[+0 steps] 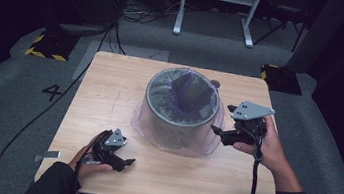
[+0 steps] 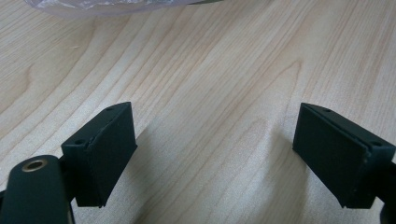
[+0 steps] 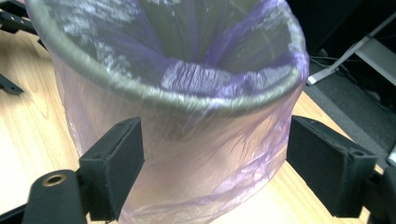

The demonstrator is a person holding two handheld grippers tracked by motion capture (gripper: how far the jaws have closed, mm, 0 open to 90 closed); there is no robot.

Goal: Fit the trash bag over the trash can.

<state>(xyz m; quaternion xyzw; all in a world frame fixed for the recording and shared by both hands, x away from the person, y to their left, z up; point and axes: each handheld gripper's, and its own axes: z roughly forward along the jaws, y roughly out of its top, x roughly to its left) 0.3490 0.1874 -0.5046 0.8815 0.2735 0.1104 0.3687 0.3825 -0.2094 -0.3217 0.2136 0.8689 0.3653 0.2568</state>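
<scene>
Fingers: both grippers, left gripper (image 2: 215,154) and right gripper (image 3: 215,168), stand apart, empty.
Bin liner (image 3: 187,158): between my right fingers; flimsy, slippery film, I'd pinch loose skirt.

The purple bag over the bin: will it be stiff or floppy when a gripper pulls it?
The purple bag looks thin and see-through, with loose wrinkled folds, so probably floppy and light. It may slip off the bin's rim or tear if pulled hard.

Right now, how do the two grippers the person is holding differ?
The left gripper sits low over bare table, near the front edge, with wood alone between its jaws. The right gripper is raised beside the bin, its jaws facing the purple bag draped over the bin's side. The left is apart from the bag; the right is close to it. Both stand open, holding nothing.
</scene>
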